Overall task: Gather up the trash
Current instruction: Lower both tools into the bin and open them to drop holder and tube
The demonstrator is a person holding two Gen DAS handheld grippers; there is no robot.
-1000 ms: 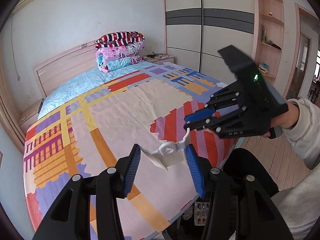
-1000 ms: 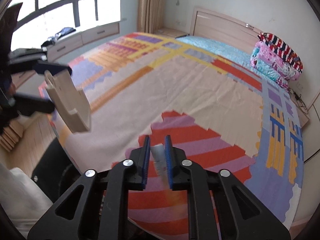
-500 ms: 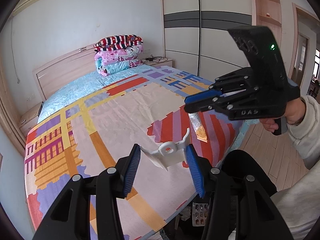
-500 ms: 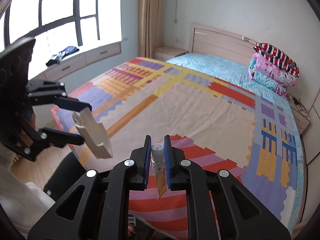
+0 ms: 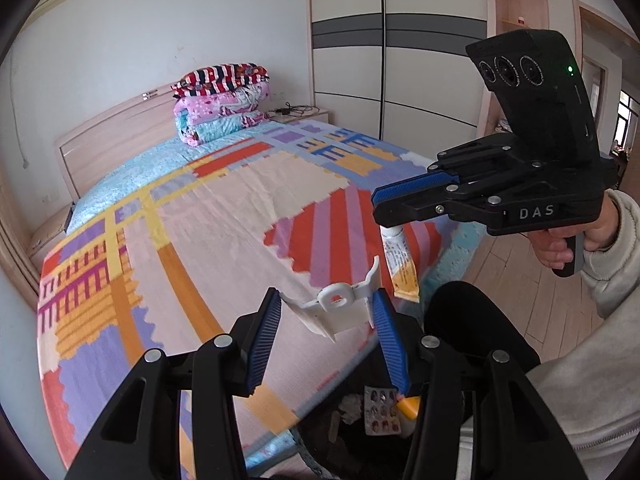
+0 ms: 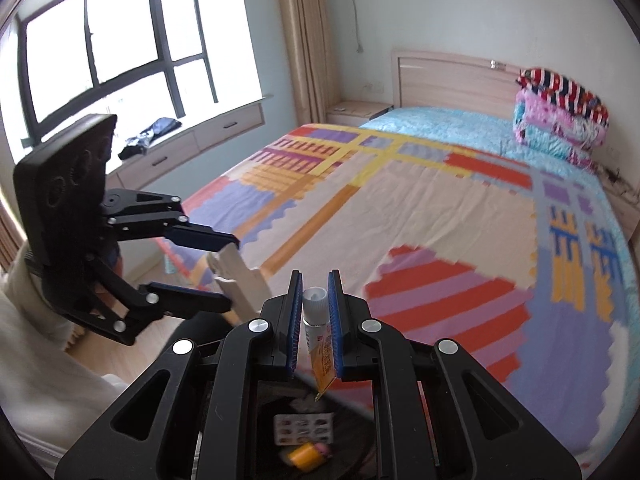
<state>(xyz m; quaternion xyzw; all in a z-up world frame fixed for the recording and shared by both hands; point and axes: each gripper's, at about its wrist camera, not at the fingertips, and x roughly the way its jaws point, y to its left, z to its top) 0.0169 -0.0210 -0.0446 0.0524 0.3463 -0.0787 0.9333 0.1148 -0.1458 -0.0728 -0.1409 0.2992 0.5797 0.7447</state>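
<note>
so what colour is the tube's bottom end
Orange-yellow, on the tube; clearest in the left wrist view.

A: Daylight pours through the window (image 6: 120, 52), which is blown out to white; the room is bright and evenly lit.

B: Edges bend strongly, with dark corners. The bedspread (image 6: 460, 240) smears with blur in the right wrist view; the left wrist view is sharp.

A bed (image 5: 200, 216) with a colourful patchwork cover fills mid-frame, backed by a pale headboard (image 6: 452, 68). A large window (image 6: 108, 52) is seen upper left; a wardrobe (image 5: 384, 60), possibly sliding-doored, upper right.
</note>
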